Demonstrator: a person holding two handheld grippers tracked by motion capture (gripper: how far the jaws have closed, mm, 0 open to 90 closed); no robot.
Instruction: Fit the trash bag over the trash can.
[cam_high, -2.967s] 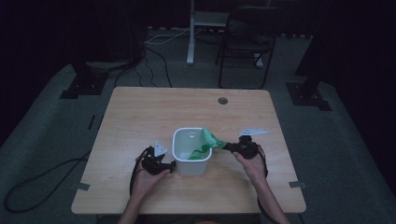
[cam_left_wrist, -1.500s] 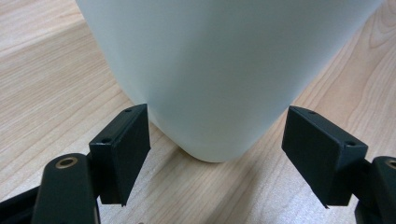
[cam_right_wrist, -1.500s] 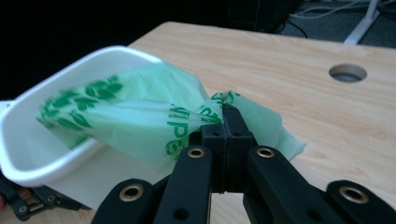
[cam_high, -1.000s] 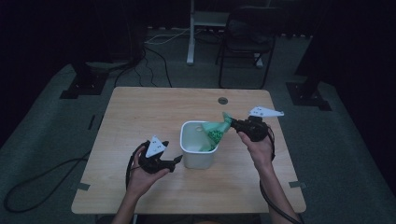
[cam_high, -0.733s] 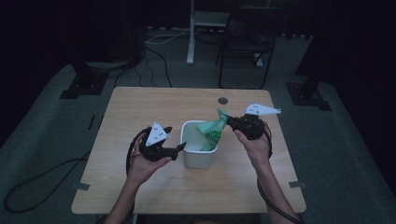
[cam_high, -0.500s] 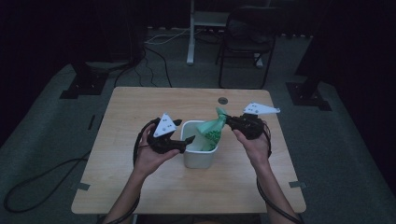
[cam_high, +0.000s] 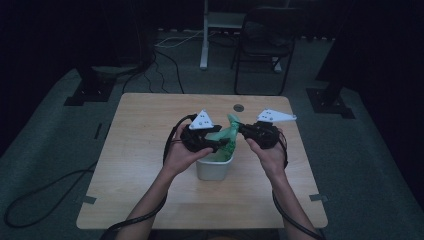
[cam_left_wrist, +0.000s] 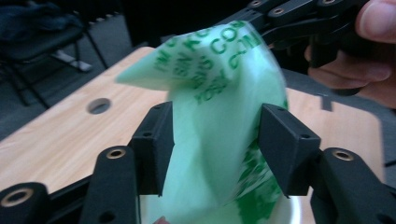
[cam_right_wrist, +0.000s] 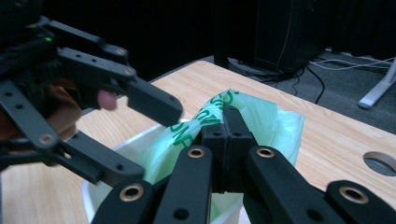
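Note:
A white bin stands mid-table with a thin green printed bag rising out of it. My right gripper is shut on the bag's top edge and holds it up above the bin; the right gripper view has the jaws pinched together on the film. My left gripper is open just left of it. In the left gripper view the bag hangs between its spread fingers, with the right gripper above. The bin's rim lies below both.
A round cable hole sits in the wooden table behind the bin. Beyond the far edge are a chair and floor cables. Stand bases flank the table.
My left gripper has risen from the table beside the bin and moved right, its open jaws now around the bag. The right gripper has lifted the bag's edge higher.

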